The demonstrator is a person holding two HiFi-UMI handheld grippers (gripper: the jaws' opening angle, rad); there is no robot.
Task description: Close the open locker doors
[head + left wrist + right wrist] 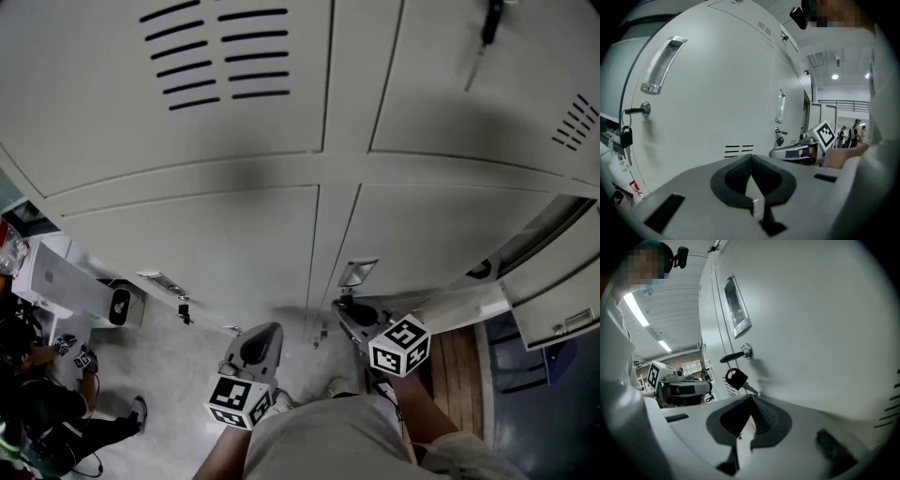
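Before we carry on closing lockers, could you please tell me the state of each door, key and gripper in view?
Left door: closed.
Right door: closed.
Far-right door: swung open.
Left key: in its lock.
Right key: in its lock.
Left gripper: shut, empty.
Right gripper: shut, empty.
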